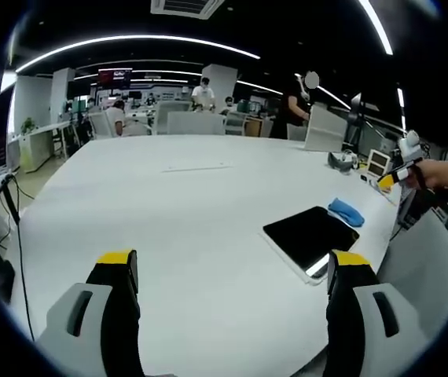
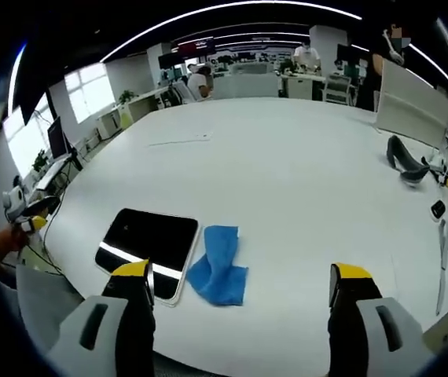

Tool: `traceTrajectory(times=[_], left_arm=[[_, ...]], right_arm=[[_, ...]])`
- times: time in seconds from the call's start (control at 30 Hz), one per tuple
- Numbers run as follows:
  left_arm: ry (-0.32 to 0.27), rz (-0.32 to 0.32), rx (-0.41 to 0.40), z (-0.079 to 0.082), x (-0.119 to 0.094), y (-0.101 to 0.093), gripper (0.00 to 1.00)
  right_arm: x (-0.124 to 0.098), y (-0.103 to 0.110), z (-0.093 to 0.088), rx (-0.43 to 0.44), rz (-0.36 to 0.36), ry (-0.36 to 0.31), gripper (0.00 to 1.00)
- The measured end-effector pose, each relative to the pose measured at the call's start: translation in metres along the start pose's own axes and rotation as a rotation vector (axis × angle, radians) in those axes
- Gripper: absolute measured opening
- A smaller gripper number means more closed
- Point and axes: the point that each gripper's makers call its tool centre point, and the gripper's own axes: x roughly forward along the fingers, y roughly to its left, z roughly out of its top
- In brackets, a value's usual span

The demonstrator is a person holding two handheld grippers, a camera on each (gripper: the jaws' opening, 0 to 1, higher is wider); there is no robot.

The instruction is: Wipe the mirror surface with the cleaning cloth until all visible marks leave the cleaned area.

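The mirror is a flat dark rectangle with a white frame, lying on the white table near its right edge; in the right gripper view the mirror lies at lower left, reflecting ceiling light. The blue cleaning cloth lies crumpled just beyond the mirror's far corner; in the right gripper view the cloth rests beside the mirror's right side. My left gripper is open above bare table, left of the mirror. My right gripper is open, its left fingertip over the mirror's near edge, the cloth between the jaws.
The large white table stretches far. A hand with the other gripper shows at far right. Small devices and a grey object sit at the table's right side. A laptop-like screen, chairs and people stand beyond.
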Motion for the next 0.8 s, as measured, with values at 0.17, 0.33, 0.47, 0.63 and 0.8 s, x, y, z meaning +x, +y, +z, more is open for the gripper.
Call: traceTrajectory(times=[0.17,0.33,0.47,0.63,0.8], left_arm=[[0.010,0.002,-0.003,-0.006,-0.001,-0.002,0.99],[0.012,0.006,-0.012,-0.009,-0.003,-0.004,0.99],[0.004,0.014,-0.017,-0.009,-0.003,-0.003,0.99],[0.009,0.012,-0.024,-0.014,-0.004,-0.005,0.99],[0.009,0.015,-0.029,-0.017,-0.006,-0.004,0.99]], right_arm=[[0.009,0.007,0.004,0.000,0.021,0.057,0.90],[0.021,0.010,0.008,-0.023,0.025,0.137,0.88],[0.028,0.012,0.018,-0.041,0.029,0.153,0.86],[0.043,0.020,0.022,-0.062,0.053,0.140,0.79],[0.059,0.023,0.006,-0.044,0.050,0.143,0.73]])
